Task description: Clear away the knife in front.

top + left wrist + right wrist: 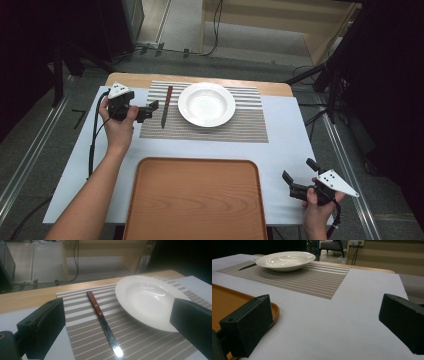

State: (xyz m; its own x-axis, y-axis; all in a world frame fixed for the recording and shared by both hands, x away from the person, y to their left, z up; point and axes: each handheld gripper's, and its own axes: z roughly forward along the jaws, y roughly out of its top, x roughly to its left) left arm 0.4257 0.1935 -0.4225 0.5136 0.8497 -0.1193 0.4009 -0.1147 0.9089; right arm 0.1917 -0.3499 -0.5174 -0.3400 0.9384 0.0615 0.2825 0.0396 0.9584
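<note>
A knife [165, 106] with a red-brown wooden handle and steel blade lies on the left part of a striped placemat [240, 125], blade toward me. Right of it sits a white deep plate [206, 104]. My left gripper [148, 111] hovers open just left of the knife, pointing right at it, holding nothing. In the left gripper view the knife [100, 315] lies between and beyond the spread jaws, with the plate [147, 300] to its right. My right gripper [299, 170] stands open over the white table near the front right, empty. The plate [285, 260] is far ahead of it.
A large wooden tray [195, 200] sits empty at the table's front centre; its rim [274, 310] lies by the right gripper's left jaw. The white table cover [285, 145] ends at a wooden back edge. Cables and dark stands surround the table.
</note>
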